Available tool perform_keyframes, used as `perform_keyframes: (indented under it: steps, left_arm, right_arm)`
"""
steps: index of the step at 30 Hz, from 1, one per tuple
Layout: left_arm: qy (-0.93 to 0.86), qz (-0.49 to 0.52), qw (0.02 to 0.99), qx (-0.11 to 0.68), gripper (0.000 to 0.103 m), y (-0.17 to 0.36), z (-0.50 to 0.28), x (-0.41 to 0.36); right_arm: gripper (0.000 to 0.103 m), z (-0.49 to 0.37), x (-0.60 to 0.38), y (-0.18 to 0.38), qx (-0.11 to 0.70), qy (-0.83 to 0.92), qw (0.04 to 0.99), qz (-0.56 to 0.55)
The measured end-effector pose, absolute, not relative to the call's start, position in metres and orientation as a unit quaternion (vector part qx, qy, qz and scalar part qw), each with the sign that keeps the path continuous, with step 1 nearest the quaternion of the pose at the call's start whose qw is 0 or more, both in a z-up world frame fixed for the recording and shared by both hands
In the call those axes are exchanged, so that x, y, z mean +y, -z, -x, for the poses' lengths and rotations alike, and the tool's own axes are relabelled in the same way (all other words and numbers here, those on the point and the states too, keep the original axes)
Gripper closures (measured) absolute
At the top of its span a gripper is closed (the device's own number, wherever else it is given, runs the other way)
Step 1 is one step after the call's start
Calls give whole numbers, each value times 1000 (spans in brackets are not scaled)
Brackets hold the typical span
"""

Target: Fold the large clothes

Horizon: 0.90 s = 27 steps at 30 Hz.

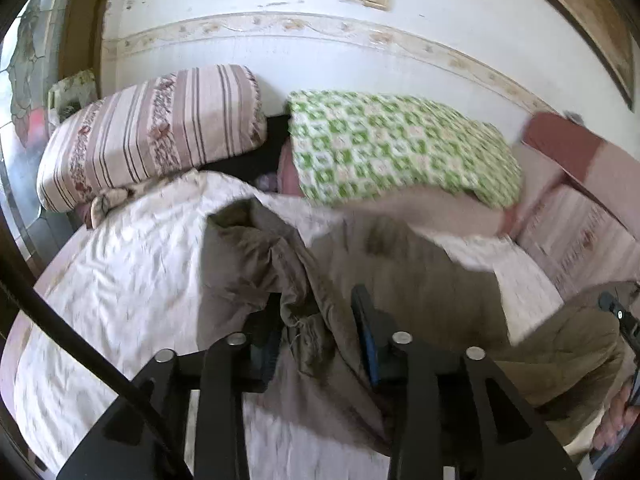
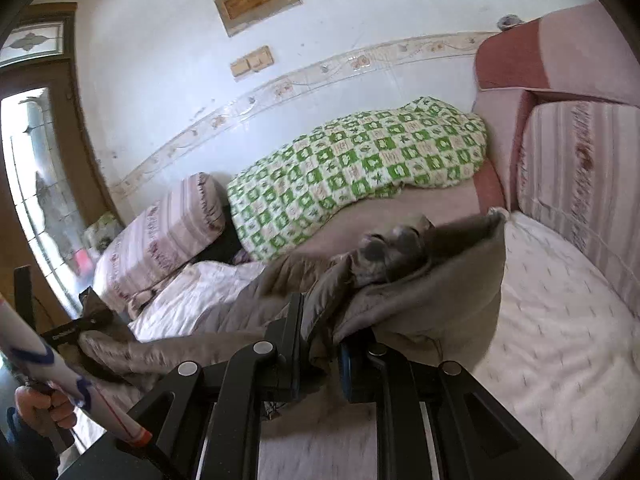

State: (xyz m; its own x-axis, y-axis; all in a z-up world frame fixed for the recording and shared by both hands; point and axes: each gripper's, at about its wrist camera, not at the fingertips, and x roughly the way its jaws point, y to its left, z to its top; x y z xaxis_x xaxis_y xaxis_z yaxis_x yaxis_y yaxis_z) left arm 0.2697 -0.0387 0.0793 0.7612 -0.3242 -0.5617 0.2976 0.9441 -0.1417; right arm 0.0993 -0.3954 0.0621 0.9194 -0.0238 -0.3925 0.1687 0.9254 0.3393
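A large grey-brown padded garment (image 1: 400,264) lies across the white bed sheet (image 1: 132,264), lifted at its near edge. In the left wrist view my left gripper (image 1: 320,304) holds a thick bunch of that edge between fairly wide jaws. The right wrist view shows my right gripper (image 2: 322,320) shut narrowly on another fold of the garment (image 2: 420,292), which humps up just beyond its fingers. The cloth spans from there to the left gripper (image 2: 86,320) at the far left. The right gripper (image 1: 616,312) peeks in at the right edge of the left wrist view.
A green checked quilt (image 2: 360,168) and a striped pillow (image 2: 168,232) lie along the far wall. Pink striped cushions (image 2: 580,168) stand at the bed's right end. A glazed door (image 2: 36,180) is on the left. A person's hand (image 2: 40,404) grips the left tool.
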Motion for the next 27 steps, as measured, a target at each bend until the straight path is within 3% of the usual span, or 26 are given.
perform_keyframes:
  steps: [2,4,12,18,20,25,27]
  left_arm:
    - [161,15,940,300,59,-86,-307,-48]
    - [136,13,949,285,45,-91,-340,-52]
    - [99,28,954,282,44,-85,-393,-39]
    - [132,-25,937,321,43,-20,-391,-75]
    - [149,-44,928,339,43,9,-390,-99]
    - [137,-89,914,373,42,68,-413,-145]
    - [120,-93,906,396,36,88,-433,-150]
  right_arm:
    - [88,-144,-407,-63,205,62,956,-198]
    - [88,-183,-417,-57,221,73,951,-206]
    - [88,-281,-454,-7,268,108,929,-230]
    - [86,-321,-475,34,306,116,908,-259]
    - [82,-326,-478,42,316,118,903,-267]
    - [57,-311,-485,44,298,85,895,-322]
    - [51,-290,-481,36,283,64,898,-331]
